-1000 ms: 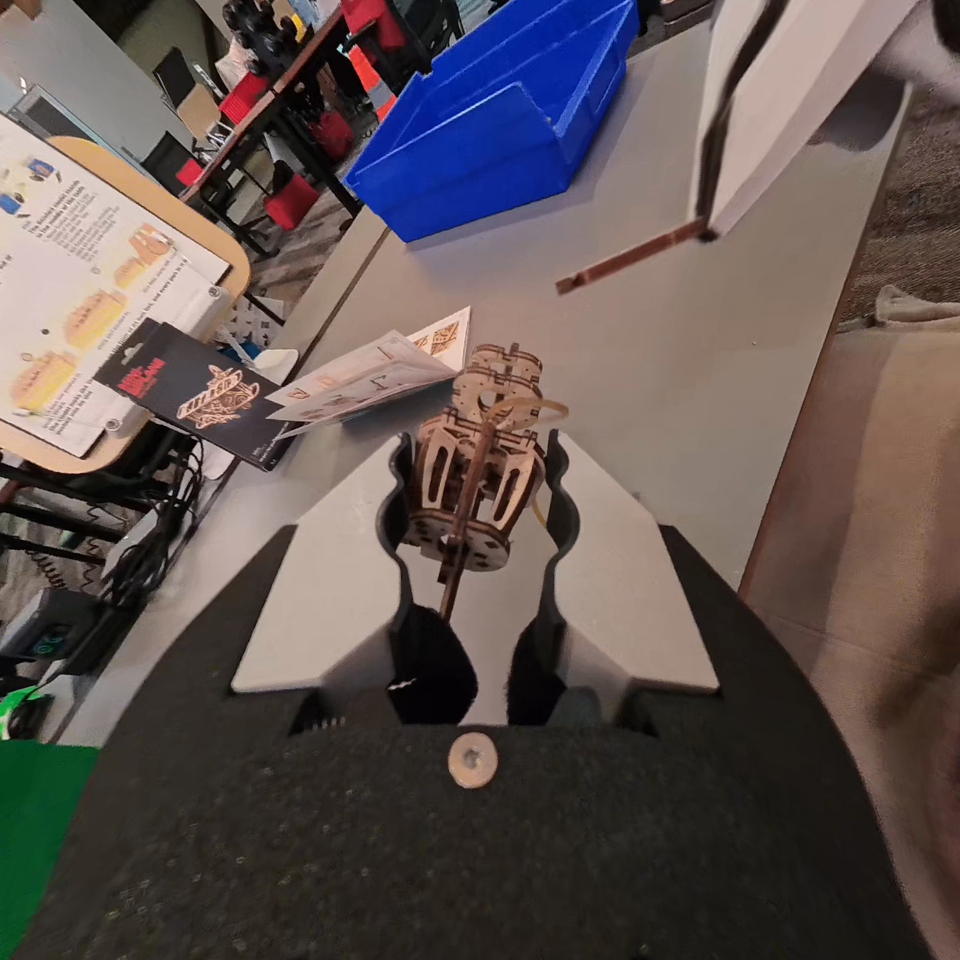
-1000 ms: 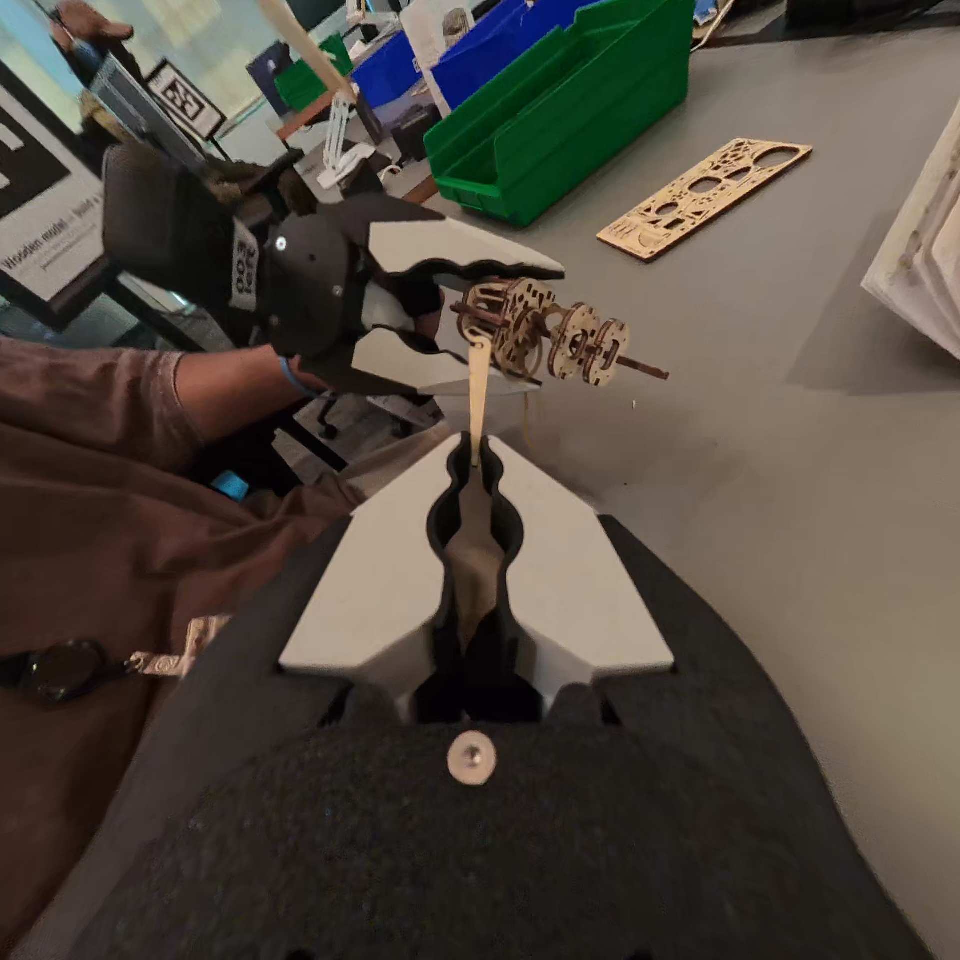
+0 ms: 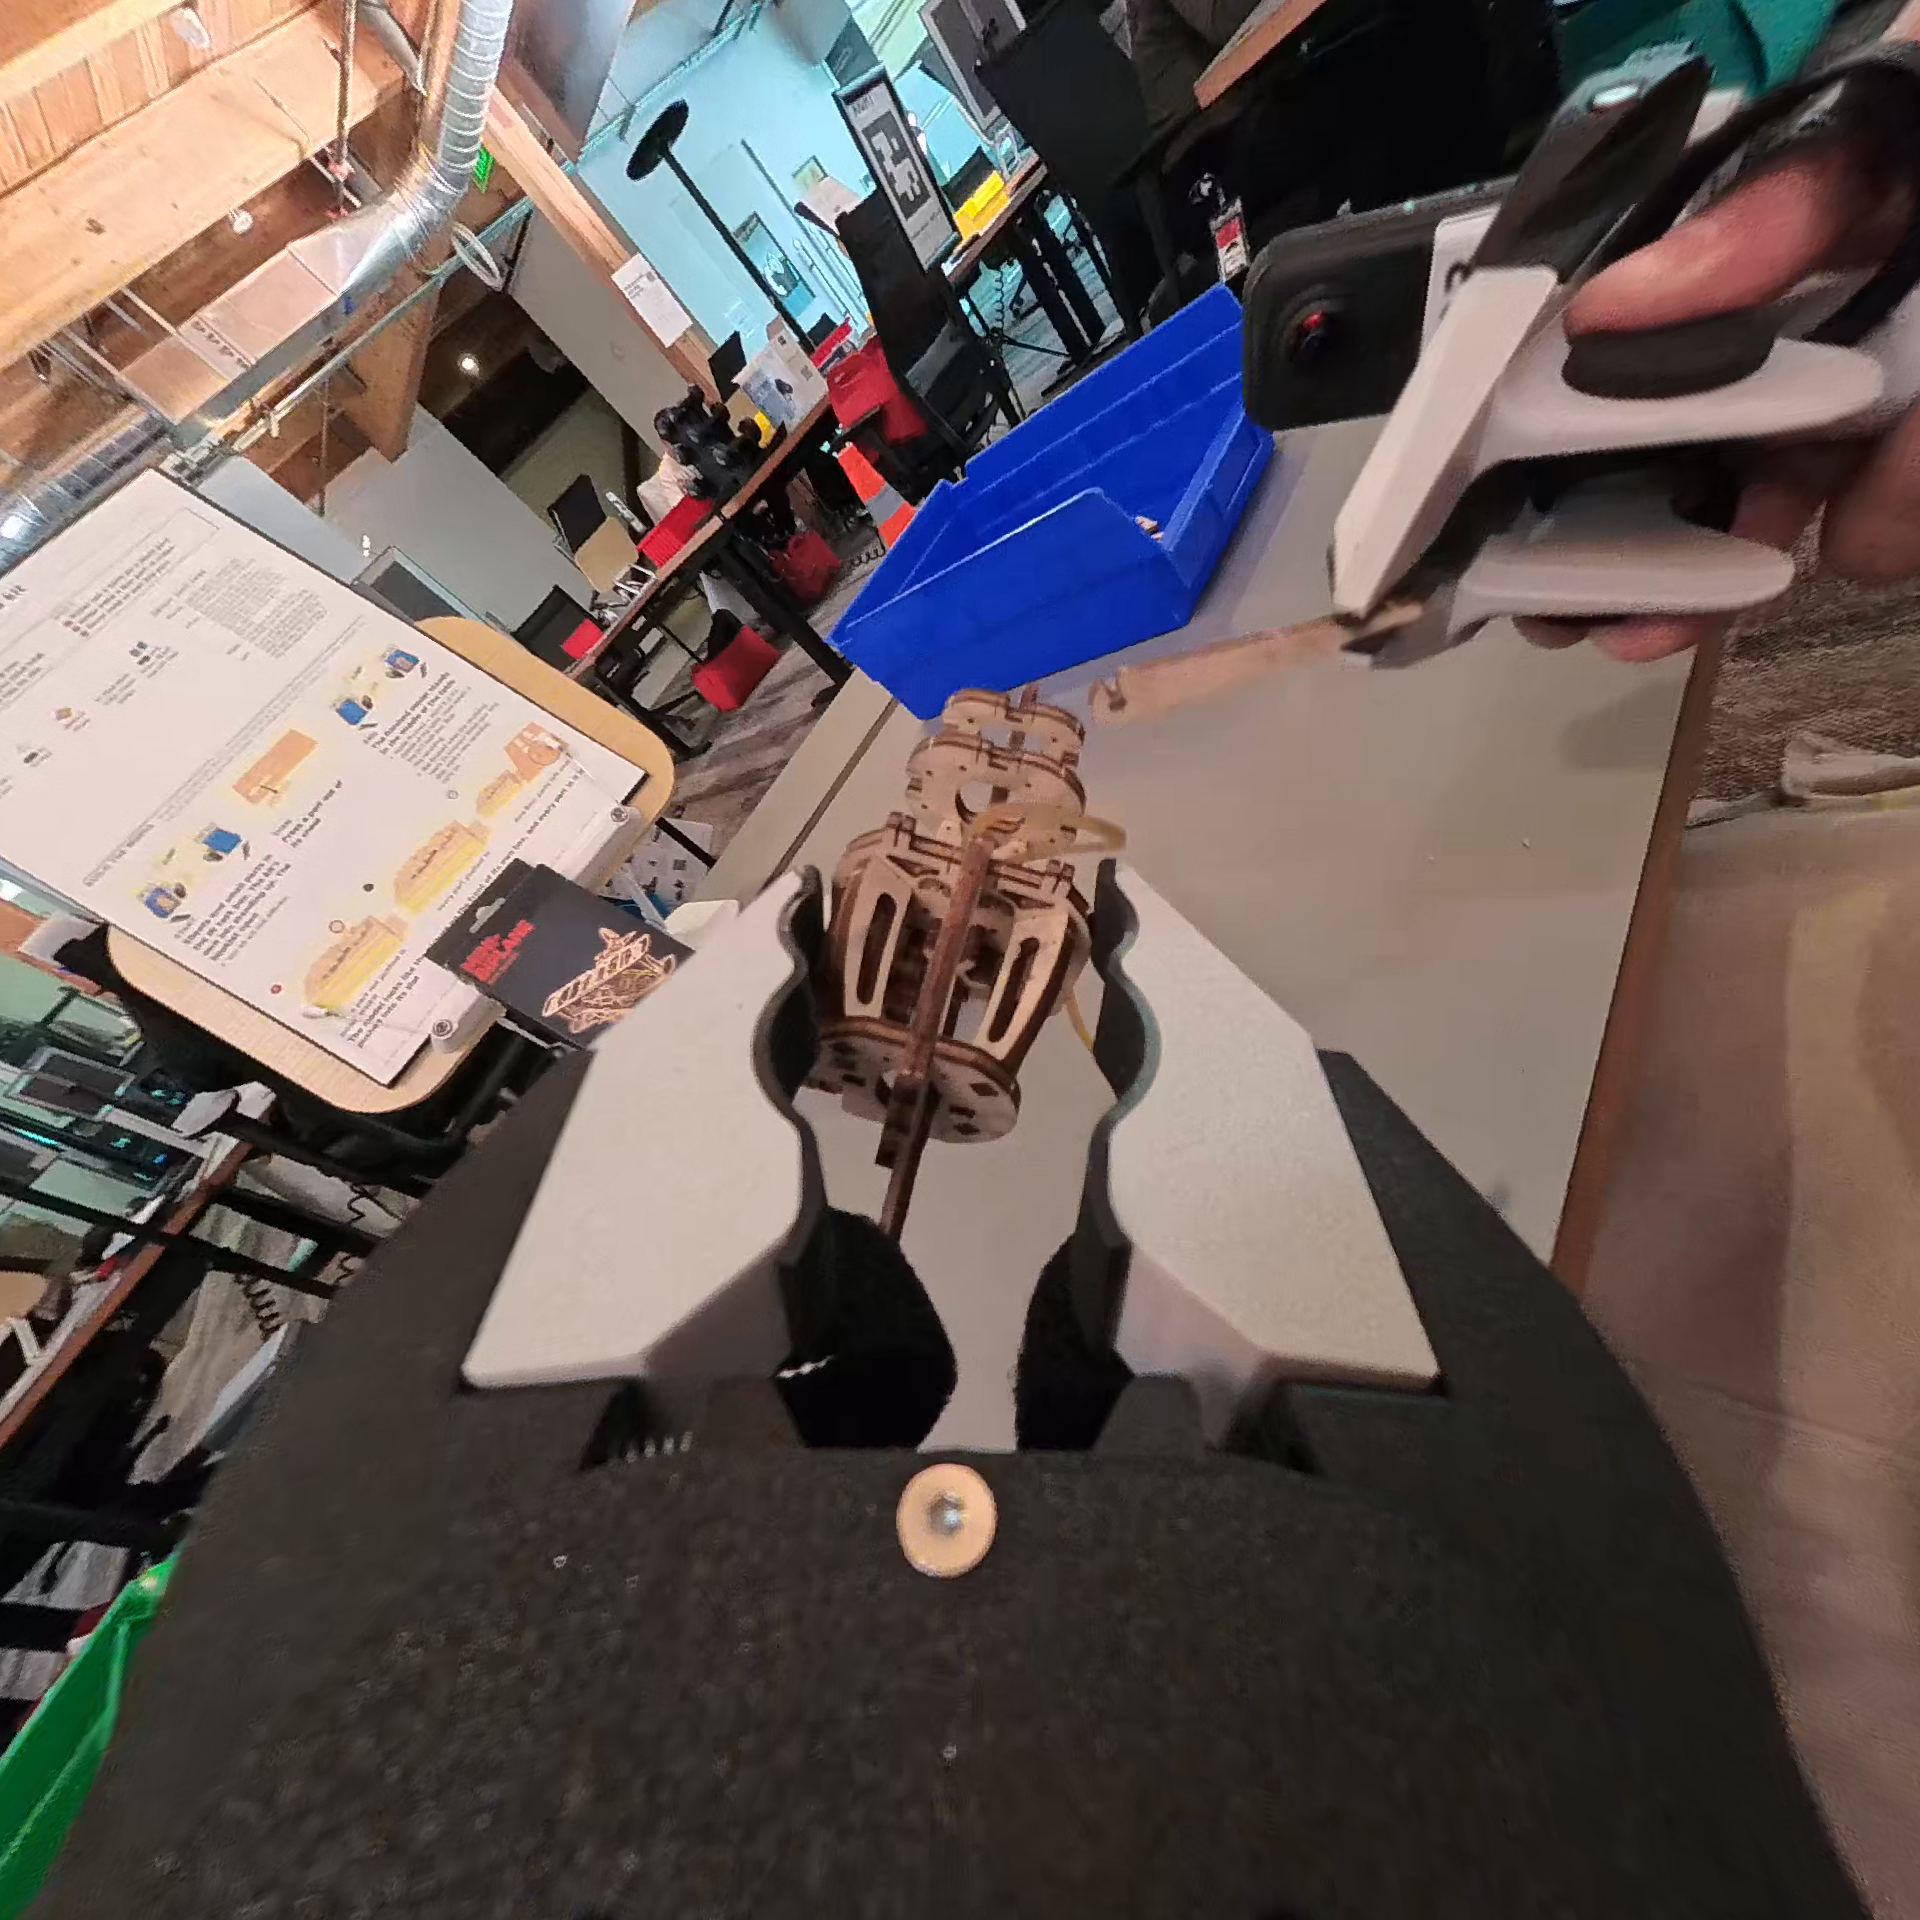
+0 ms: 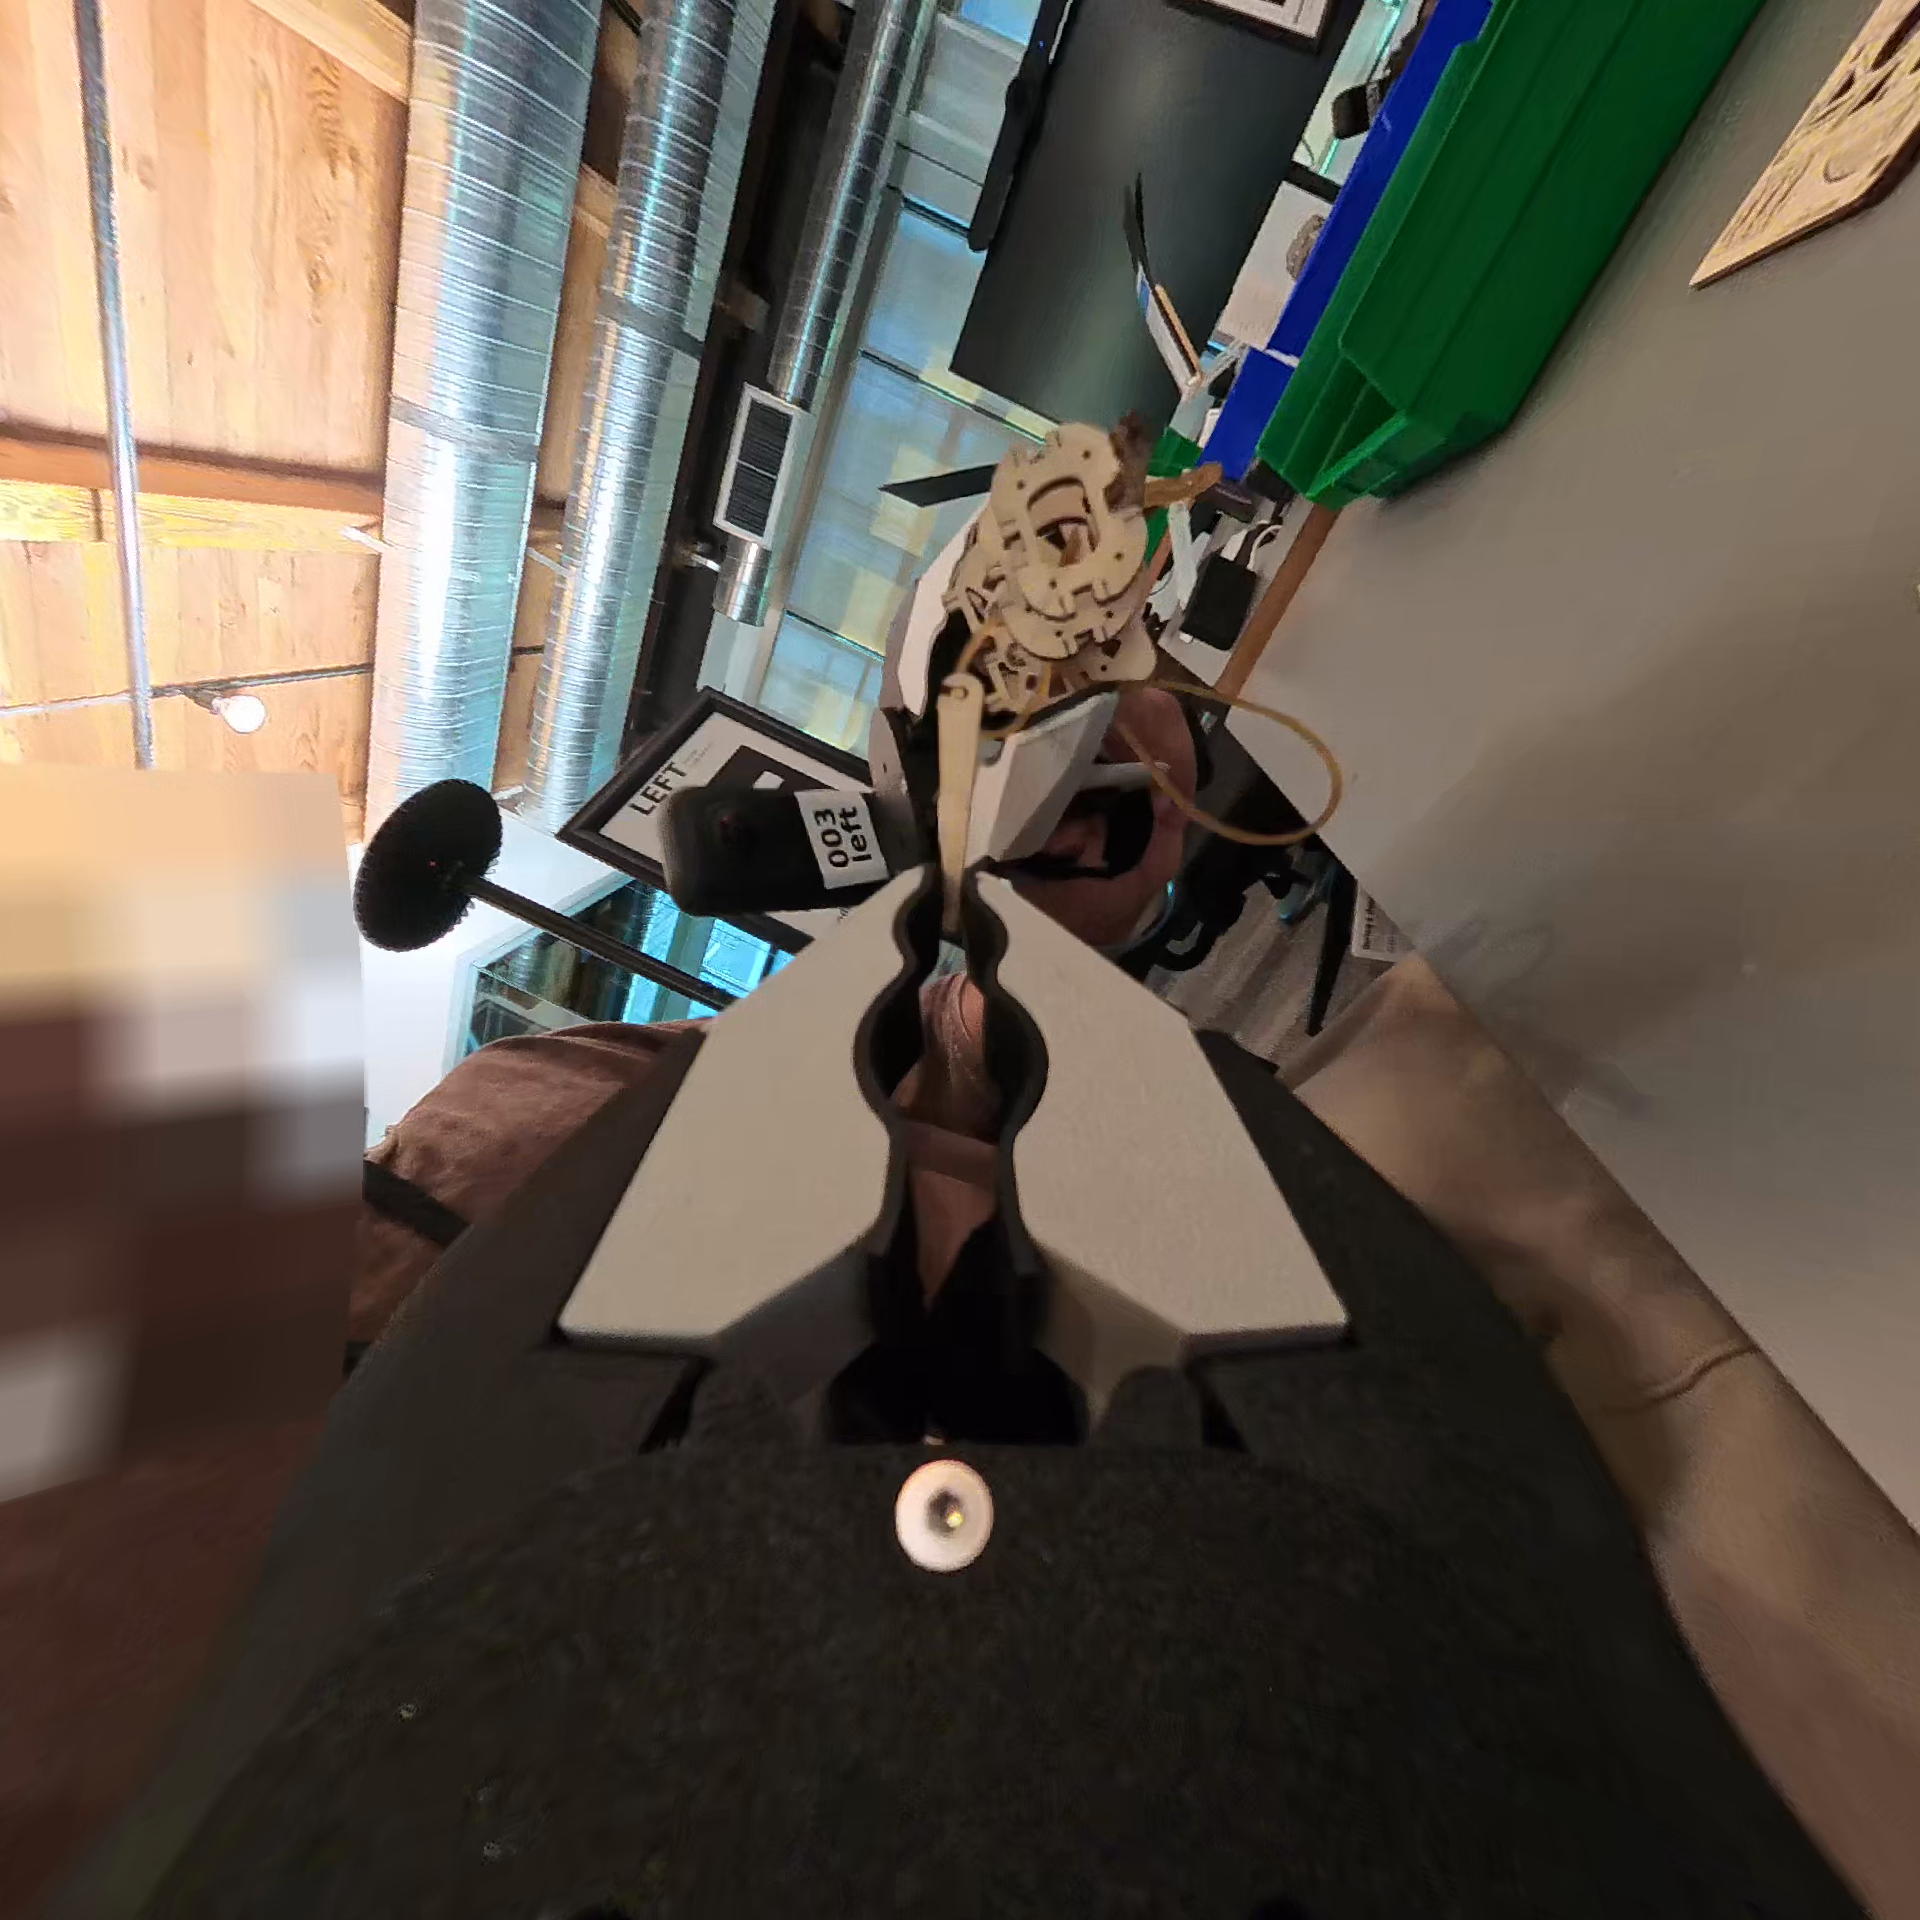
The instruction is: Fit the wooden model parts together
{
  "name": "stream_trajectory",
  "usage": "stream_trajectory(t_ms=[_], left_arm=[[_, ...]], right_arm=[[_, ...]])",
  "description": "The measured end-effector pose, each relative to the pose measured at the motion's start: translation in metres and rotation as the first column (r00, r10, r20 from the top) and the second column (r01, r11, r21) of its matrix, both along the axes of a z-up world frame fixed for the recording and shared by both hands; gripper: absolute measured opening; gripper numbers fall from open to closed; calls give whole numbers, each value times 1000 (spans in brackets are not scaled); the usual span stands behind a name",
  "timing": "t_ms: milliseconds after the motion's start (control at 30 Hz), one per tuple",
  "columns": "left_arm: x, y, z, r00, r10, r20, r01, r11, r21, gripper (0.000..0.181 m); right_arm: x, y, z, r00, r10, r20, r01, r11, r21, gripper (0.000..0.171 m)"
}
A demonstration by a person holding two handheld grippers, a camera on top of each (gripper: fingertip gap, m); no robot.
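My left gripper [image 3: 951, 914] is shut on a round wooden model assembly [image 3: 940, 966] with slotted ribs, discs, a dark central rod and a loose rubber band, held above the grey table [image 3: 1403, 894]. My right gripper [image 4: 948, 899] is shut on a thin flat wooden strip [image 4: 954, 774]. In the left wrist view the right gripper [image 3: 1371, 623] comes in from the upper right, and the strip [image 3: 1216, 670] has its tip close beside the assembly's far end. In the right wrist view the strip's tip reaches the assembly [image 4: 1060, 571], held in the left gripper [image 4: 997, 727].
A blue bin [image 3: 1049, 551] stands on the far part of the table. An instruction sheet on a board [image 3: 260, 769] and a black card [image 3: 556, 961] are at the left. Green bins [image 4: 1475, 260] and a cut wooden sheet [image 4: 1808, 145] lie on the table in the right wrist view.
Both grippers have tilted upward, so the views now show the ceiling. My right gripper has brought the strip down close to the assembly's far end. Both grips are unchanged.
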State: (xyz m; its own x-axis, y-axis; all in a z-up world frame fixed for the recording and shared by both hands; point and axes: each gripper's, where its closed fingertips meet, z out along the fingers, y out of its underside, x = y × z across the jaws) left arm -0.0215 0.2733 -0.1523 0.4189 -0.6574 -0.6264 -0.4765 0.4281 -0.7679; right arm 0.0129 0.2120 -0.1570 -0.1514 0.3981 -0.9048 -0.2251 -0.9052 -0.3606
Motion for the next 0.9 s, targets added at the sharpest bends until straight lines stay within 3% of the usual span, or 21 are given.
stream_trajectory(t_ms=[167, 267, 367, 900], left_arm=[[2, -3, -3, 1000, -10, -24, 11, 1000, 17, 50], [4, -5, -6, 999, -18, -49, 19, 999, 28, 50], [7, -6, -12, 997, -24, -78, 26, 999, 28, 50], [16, -16, -26, 983, -47, -179, 59, 996, 61, 50]], right_arm=[[0, 2, -12, 979, -52, 195, 29, 992, 122, 2], [-3, 4, -15, 921, -144, 363, 37, 958, 285, 3], [-6, -2, -21, 867, -151, 474, -25, 938, 346, 3], [-21, -16, -19, 912, -37, 409, -95, 950, 298, 3]])
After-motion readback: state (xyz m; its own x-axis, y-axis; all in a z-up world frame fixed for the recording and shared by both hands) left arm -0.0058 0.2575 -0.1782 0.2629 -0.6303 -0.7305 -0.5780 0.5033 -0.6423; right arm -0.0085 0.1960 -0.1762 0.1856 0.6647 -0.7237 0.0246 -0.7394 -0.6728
